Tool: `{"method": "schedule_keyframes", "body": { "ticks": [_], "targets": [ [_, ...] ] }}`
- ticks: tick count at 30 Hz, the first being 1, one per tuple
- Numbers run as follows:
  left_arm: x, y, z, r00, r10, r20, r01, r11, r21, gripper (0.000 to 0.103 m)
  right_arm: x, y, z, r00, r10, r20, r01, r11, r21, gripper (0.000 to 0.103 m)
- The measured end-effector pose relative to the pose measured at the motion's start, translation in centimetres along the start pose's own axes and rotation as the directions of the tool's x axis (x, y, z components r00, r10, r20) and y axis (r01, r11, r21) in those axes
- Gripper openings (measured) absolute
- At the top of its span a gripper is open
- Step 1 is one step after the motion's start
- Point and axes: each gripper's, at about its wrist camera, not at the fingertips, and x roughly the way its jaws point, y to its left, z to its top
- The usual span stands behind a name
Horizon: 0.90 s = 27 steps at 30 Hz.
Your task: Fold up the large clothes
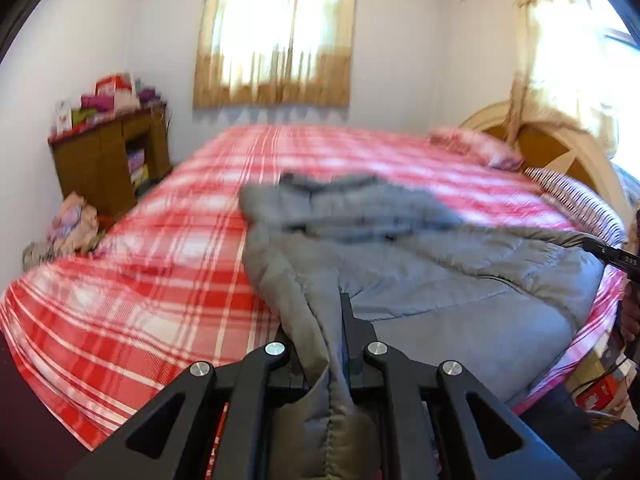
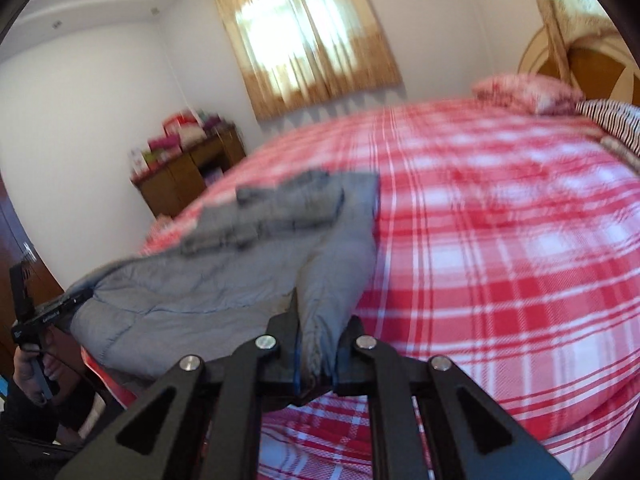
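A large grey quilted garment (image 1: pixel 420 264) lies spread on a bed with a red and white plaid sheet (image 1: pixel 160 240). My left gripper (image 1: pixel 320 320) is shut on one near edge of it, and the cloth bunches between the fingers and hangs toward the camera. In the right wrist view the same garment (image 2: pixel 200 280) lies at the left of the plaid sheet (image 2: pixel 500 240). My right gripper (image 2: pixel 318 328) is shut on another near corner of it. Each gripper shows in the other view: the right gripper (image 1: pixel 612 256) and the left gripper (image 2: pixel 52 312), which a hand holds.
A wooden cabinet (image 1: pixel 108 160) loaded with coloured items stands beyond the bed's far left corner. A heap of clothes (image 1: pixel 72 224) lies beside it. A pink pillow (image 1: pixel 480 146), a striped pillow (image 1: pixel 576 200) and a curved headboard (image 1: pixel 560 148) are at the right. A curtained window (image 1: pixel 276 40) is behind.
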Motion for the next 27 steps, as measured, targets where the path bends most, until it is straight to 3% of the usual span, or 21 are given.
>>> {"method": "schedule_keyframes", "body": {
  "ticks": [4,6,11,16,23,27],
  "targets": [
    [-3.4,-0.7,1.8,0.996,-0.028,0.079,0.026,0.999,0.02,0.01,-3.4,0.9,2.5,0.992,0.054,0.112,-0.055,0.998,0.004,0.011],
    [-3.1,-0.6,2.5,0.996,-0.016,0.088,0.013,0.999,0.034,0.01,-3.2,1.0,3.8,0.988,0.071,0.141,-0.073,0.997,0.007,0.011],
    [5.2,1.5,4.8,0.994,0.083,0.073,-0.087,0.994,0.062,0.01,4.5,-1.4,8.1,0.989,0.063,0.132,-0.073,0.994,0.075,0.011],
    [12.5,4.5,8.4,0.978,0.168,0.122,-0.172,0.985,0.017,0.015,14.2,-2.2,12.7,0.992,-0.036,0.124,0.026,0.997,0.075,0.011],
    [19.7,6.8,11.9,0.977,0.197,0.082,-0.197,0.98,-0.012,0.022,22.7,-4.2,15.8,0.988,-0.138,0.074,0.13,0.986,0.108,0.011],
    [21.3,7.9,13.0,0.983,0.17,0.062,-0.169,0.985,-0.026,0.027,25.6,-5.4,16.2,0.985,-0.171,0.033,0.166,0.98,0.111,0.011]
  ]
}}
